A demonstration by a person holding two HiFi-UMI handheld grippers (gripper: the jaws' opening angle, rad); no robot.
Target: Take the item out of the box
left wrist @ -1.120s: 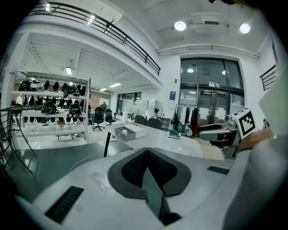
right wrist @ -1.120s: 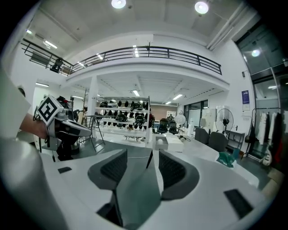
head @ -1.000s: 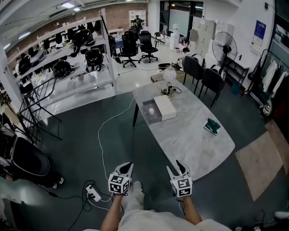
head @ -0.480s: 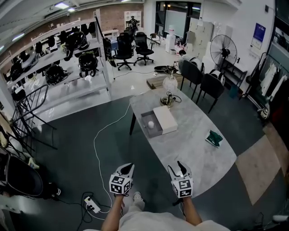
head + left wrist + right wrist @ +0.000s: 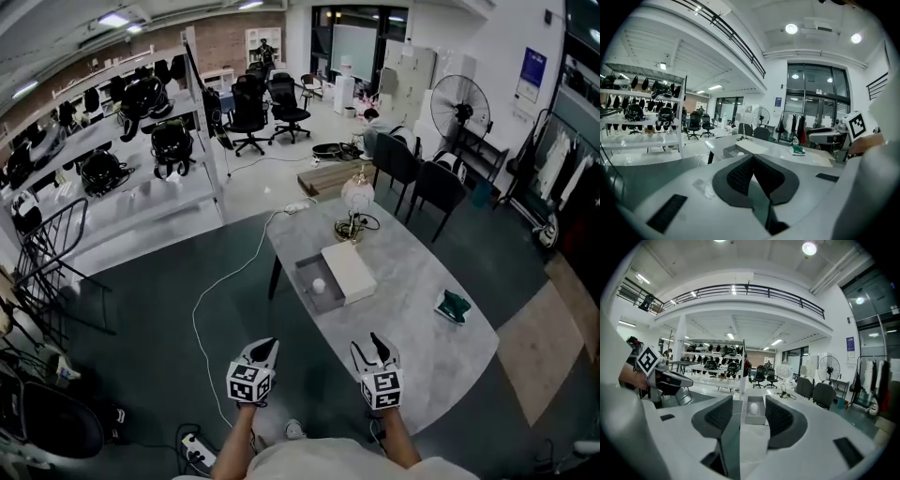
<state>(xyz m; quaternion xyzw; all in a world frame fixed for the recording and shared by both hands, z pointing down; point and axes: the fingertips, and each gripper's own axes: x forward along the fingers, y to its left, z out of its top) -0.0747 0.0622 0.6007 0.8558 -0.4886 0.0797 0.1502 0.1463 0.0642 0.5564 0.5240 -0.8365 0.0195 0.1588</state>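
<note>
An open grey box (image 5: pixel 309 272) lies on the marble table (image 5: pixel 412 328), with its white lid (image 5: pixel 349 272) beside it on the right. A small white rounded item (image 5: pixel 319 285) rests inside the box. Both grippers hang in the air short of the table's near end. My left gripper (image 5: pixel 264 344) is shut and empty, its pads pressed together (image 5: pixel 753 159). My right gripper (image 5: pixel 367 344) is open and empty. Between the right gripper's jaws (image 5: pixel 748 400) I see the box (image 5: pixel 754 419) far ahead, with the white item (image 5: pixel 753 408) in it.
A green object (image 5: pixel 454 306) lies near the table's right edge. A globe lamp with cables (image 5: pixel 357 195) stands at the far end, with dark chairs (image 5: pixel 412 161) and a fan (image 5: pixel 466 94) behind. Helmet shelves (image 5: pixel 141 141) fill the left. A power strip (image 5: pixel 197 452) and white cable (image 5: pixel 202 300) lie on the floor.
The view has shifted: the table and box sit slightly lower and nearer, and the shelves have slid left. Both grippers keep the same pose and jaw state.
</note>
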